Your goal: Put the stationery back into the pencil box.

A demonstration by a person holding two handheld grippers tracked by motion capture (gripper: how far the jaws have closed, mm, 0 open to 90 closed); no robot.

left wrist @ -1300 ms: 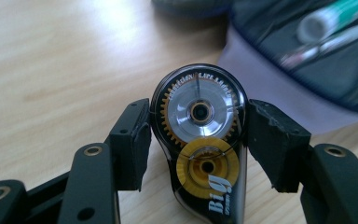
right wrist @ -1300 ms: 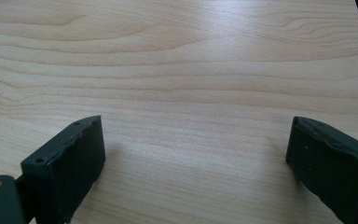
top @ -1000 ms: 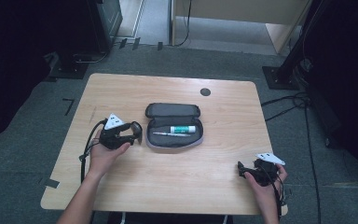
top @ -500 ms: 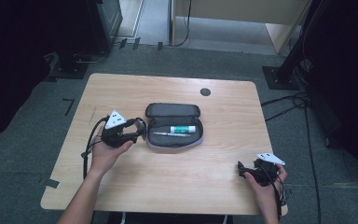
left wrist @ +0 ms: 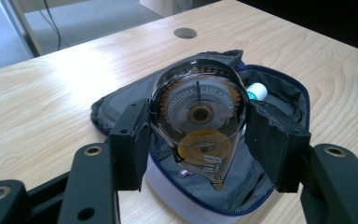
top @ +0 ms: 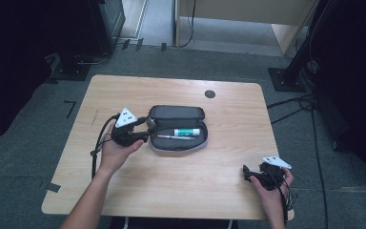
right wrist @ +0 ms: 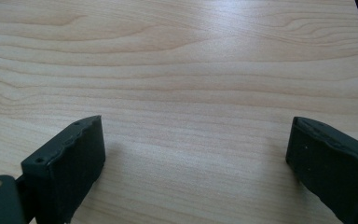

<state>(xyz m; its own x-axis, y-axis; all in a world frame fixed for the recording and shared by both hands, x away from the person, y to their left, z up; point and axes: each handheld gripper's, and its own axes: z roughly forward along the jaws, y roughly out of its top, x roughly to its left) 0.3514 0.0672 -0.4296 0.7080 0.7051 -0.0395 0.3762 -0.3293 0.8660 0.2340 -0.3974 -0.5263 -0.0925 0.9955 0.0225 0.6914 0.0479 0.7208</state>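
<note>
A clear correction tape dispenser (left wrist: 199, 123) with grey and orange reels is clamped between the pads of my left gripper (left wrist: 196, 135), above the near end of an open grey pencil case (left wrist: 279, 100). From the high view, the left gripper (top: 147, 128) sits at the left end of the pencil case (top: 177, 149), which lies unzipped at the table's middle. Inside the case lie a white and teal tube (top: 187, 131) and a thin pen (top: 174, 138). My right gripper (top: 245, 172) rests at the table's front right corner, jaws wide apart over bare wood (right wrist: 193, 140).
The light wooden table (top: 181, 95) has a round dark cable hole (top: 210, 94) near its far edge. A black cable (top: 97, 143) trails from the left gripper. Dark stands and cables lie on the grey floor around the table.
My left gripper has moved right and risen toward the pencil case, carrying the tape dispenser. The right gripper has stayed still.
</note>
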